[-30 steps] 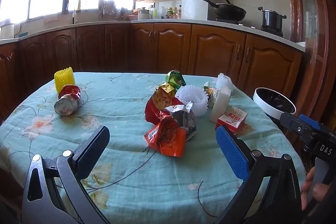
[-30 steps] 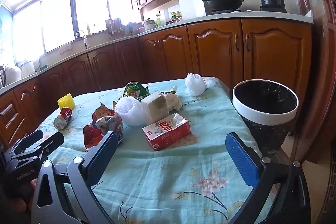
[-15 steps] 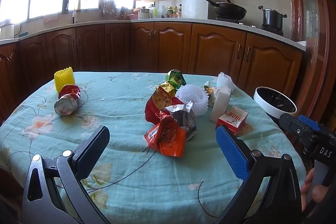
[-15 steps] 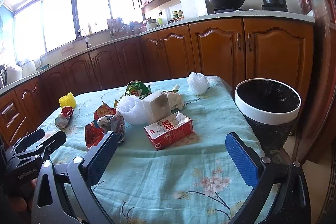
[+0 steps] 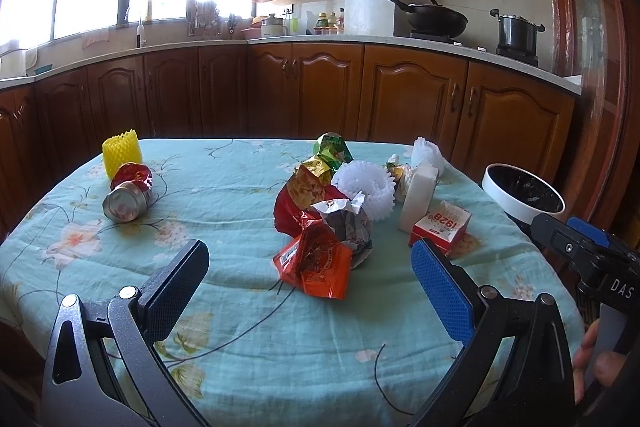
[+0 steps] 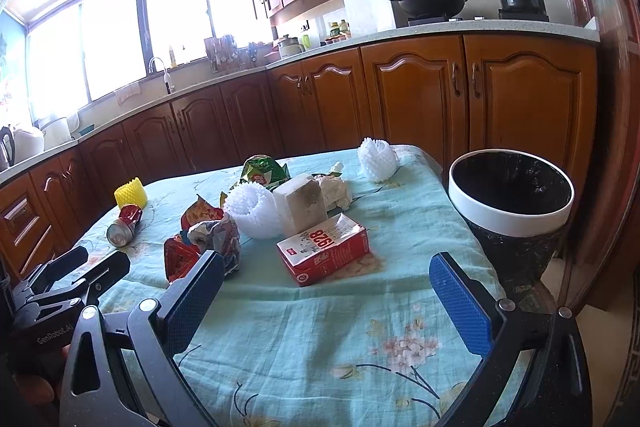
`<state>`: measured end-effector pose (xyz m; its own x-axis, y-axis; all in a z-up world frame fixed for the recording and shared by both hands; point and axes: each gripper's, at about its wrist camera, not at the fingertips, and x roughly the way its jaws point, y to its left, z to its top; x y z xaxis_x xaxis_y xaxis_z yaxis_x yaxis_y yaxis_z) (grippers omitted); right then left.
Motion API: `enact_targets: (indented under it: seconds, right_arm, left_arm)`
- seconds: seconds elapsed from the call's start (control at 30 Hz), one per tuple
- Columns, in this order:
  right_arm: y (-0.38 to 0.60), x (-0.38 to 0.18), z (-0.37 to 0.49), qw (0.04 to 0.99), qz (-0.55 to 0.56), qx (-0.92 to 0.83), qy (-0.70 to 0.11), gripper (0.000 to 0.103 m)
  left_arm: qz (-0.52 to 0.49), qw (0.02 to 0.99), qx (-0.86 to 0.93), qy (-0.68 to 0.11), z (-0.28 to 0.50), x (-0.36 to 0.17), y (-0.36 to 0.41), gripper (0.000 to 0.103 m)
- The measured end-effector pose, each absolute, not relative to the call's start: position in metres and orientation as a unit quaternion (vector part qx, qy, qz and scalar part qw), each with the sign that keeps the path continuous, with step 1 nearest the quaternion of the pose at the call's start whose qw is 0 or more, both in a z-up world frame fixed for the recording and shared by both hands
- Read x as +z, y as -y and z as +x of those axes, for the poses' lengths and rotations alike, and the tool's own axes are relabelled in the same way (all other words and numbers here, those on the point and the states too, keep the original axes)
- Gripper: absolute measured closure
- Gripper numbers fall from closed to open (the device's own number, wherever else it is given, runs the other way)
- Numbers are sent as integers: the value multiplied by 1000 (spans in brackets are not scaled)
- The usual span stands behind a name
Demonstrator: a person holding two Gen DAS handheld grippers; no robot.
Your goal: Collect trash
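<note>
Trash lies on a table with a teal flowered cloth point(image 5: 248, 311). In the middle are a red snack wrapper point(image 5: 314, 263), crumpled foil wrappers point(image 5: 344, 223), a white foam net point(image 5: 366, 193), a white block point(image 5: 416, 201) and a red 1928 box point(image 5: 440, 225) point(image 6: 324, 251). A can point(image 5: 126, 197) and a yellow foam net point(image 5: 120, 153) lie far left. My left gripper point(image 5: 310, 287) is open and empty, just short of the red wrapper. My right gripper point(image 6: 326, 295) is open and empty, just short of the red box. A white-rimmed bin point(image 6: 510, 203) with a black liner stands off the table's right edge.
Another white foam net point(image 6: 378, 155) lies at the table's far right corner. Brown kitchen cabinets point(image 5: 320, 95) run behind the table, with a wok and a pot on the stove. The right gripper shows at the right of the left wrist view point(image 5: 588, 259).
The right gripper has tilted or risen slightly, so the table and bin sit a bit lower in its view. The left gripper has barely moved. Both stay open.
</note>
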<state>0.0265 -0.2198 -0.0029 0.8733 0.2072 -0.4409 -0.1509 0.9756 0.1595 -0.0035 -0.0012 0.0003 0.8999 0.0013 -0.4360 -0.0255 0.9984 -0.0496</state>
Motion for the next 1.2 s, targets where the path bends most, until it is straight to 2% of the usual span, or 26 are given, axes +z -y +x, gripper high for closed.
enact_targets:
  seconds: [1.2]
  right_arm:
    - [218, -11, 32, 959, 66, 112, -250, 0]
  left_arm:
    - [-27, 973, 3, -230, -1, -5, 2, 0]
